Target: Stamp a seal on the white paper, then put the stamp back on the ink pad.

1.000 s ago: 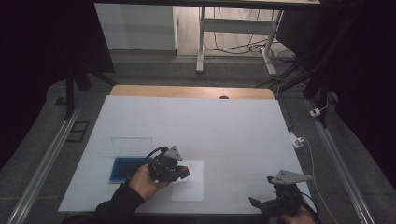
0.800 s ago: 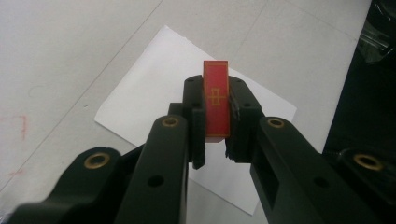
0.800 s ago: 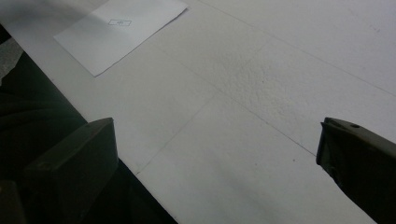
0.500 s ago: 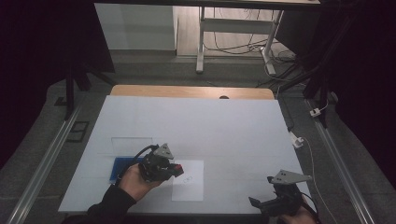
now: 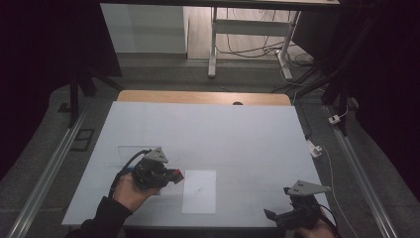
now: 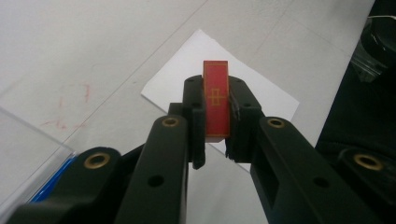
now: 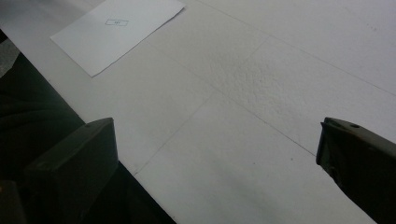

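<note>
Left gripper clamps a red block; right gripper gapes wide, empty

All 3 views, high and gripper-level, share the paper sheet.

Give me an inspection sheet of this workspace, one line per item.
Surface: white table, faint red marks near the left gripper.
Job's things: red block; white paper sheet with a small printed mark; blue tray under a clear cover.
Clutter: nothing seen.
Grippers: left gripper shut on the red block; right gripper open above bare table.
Cables: black cable trails from the left gripper; white cable by the right edge.
Surroundings: dark room, metal desk legs behind.
</note>
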Tool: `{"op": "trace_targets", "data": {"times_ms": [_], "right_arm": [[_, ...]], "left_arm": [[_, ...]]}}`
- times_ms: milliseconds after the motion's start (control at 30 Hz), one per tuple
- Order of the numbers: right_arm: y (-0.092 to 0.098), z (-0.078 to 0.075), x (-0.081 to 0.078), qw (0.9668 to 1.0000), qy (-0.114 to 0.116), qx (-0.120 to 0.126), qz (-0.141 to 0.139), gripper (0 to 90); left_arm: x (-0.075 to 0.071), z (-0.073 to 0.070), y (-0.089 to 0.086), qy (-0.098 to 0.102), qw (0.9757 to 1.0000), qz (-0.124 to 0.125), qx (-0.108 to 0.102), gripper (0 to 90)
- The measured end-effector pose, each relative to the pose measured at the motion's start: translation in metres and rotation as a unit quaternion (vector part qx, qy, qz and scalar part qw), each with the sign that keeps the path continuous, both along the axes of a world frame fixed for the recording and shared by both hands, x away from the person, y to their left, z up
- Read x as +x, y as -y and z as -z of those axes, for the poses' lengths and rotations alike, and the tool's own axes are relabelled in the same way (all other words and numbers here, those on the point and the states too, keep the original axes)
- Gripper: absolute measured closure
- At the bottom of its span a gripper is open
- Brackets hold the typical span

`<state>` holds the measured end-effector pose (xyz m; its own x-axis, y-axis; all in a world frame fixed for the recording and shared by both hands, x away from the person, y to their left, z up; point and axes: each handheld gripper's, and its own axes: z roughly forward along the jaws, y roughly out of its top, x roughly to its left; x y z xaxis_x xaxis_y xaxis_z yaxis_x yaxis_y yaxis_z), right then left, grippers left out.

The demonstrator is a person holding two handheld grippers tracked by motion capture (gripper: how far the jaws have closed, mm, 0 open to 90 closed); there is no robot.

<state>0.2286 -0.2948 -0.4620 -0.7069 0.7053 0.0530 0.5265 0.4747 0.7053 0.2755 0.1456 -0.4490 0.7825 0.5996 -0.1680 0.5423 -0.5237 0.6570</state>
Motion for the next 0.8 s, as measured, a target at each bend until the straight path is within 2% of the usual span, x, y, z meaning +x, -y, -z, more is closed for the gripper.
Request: {"op": "trace_targets", "data": {"times_ms": [300,400,500,600,800], "right_arm": [[0.001,0.0,0.001,1.0,-0.002,0.003,0.002,0.0],[0.001,0.0,0.0,1.0,-0.001,0.003,0.003,0.0],[0.001,-0.001,0.001,1.0,-0.001,0.005,0.004,0.0],[0.001,-0.001,0.0,1.0,-0.001,0.004,0.003,0.0],[0.001,0.0,0.001,1.0,-0.002,0.004,0.003,0.0]], "left_arm": [[-0.003,-0.001,-0.019,0.003,0.9995,-0.03,0.002,79.4],[-0.003,-0.001,-0.024,0.006,0.9991,-0.039,0.012,79.4],[-0.003,0.0,-0.03,0.005,0.9988,-0.048,0.013,79.4],[-0.003,0.001,-0.036,0.007,0.9979,-0.061,0.02,79.4],[-0.003,0.003,-0.051,0.0,0.9962,-0.086,0.018,79.4]]}}
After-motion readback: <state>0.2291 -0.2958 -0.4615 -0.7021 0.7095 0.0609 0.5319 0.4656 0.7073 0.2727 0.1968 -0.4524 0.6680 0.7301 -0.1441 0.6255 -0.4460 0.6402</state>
